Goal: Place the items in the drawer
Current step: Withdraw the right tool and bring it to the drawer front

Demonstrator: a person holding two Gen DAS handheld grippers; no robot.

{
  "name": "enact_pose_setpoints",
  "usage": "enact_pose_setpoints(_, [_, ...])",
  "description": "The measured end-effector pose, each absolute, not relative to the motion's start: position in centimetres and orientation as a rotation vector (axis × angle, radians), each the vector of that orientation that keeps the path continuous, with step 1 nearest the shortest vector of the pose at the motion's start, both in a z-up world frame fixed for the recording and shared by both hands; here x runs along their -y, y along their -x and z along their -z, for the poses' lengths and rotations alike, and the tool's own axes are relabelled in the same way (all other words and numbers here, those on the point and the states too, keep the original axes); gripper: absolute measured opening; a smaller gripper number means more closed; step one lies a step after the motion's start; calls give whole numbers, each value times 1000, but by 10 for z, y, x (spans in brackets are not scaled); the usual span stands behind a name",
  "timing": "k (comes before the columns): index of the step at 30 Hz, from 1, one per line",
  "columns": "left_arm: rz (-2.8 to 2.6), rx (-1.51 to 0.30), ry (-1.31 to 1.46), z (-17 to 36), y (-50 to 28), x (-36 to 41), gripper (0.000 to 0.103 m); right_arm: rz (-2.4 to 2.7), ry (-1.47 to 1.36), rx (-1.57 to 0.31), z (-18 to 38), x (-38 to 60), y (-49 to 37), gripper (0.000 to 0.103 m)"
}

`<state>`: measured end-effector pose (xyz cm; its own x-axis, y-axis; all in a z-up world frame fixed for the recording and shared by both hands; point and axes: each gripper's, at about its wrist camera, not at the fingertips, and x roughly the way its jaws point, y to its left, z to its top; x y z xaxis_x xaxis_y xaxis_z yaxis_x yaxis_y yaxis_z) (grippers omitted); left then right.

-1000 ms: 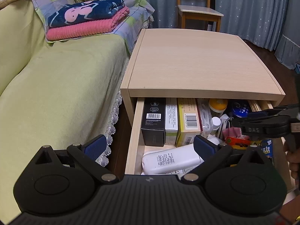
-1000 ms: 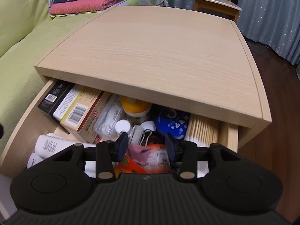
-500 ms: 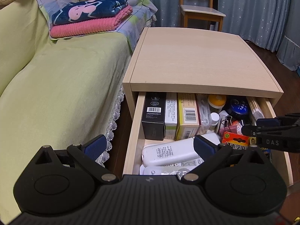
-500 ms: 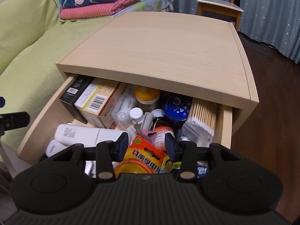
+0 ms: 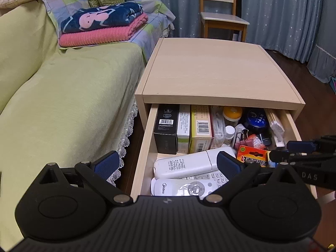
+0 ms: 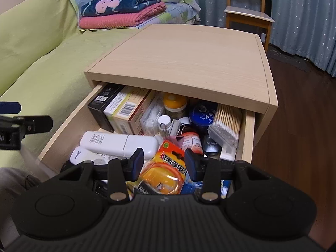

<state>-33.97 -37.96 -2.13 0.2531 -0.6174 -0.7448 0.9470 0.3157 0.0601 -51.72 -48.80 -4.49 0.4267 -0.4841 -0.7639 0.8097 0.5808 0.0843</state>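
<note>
The bedside cabinet [image 5: 210,73] has its drawer [image 5: 145,147] pulled out and crowded with items. Inside lie upright boxes [image 5: 166,130], two white remotes [image 5: 184,163], an orange battery pack [image 5: 252,156], small bottles, a blue tin [image 6: 202,113] and cotton swabs [image 6: 226,121]. My left gripper [image 5: 168,161] stands wide open, empty, near the drawer's front left corner. My right gripper [image 6: 163,161] is open above the battery pack [image 6: 168,168], which lies in the drawer [image 6: 69,134] without touching the fingers. Each gripper shows at the edge of the other's view.
A green-covered sofa [image 5: 63,105] runs along the cabinet's left side, with folded blankets [image 5: 100,27] at its far end. A wooden chair [image 5: 222,19] stands behind the cabinet before blue curtains. Dark wood floor [image 6: 304,115] lies to the right.
Both grippers have drawn back and up from the drawer, so more of its contents show. The battery pack now lies in plain sight under the right gripper. Neither gripper's opening has changed.
</note>
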Motion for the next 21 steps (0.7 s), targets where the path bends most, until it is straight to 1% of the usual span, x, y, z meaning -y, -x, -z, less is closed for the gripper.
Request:
enact_pose_setpoints(6, [1153,-681,-553,15,344,364,100,844,-467,-744,38,470,529,38])
enact_pose_setpoints(11, [1166,-671,-514,11,329,344,100,840,-407,-693,27,453,548,38])
enact_pose_setpoints(21, [1129,-639,-584,20,301,302,100,835,-353,-640,20,426,584,39])
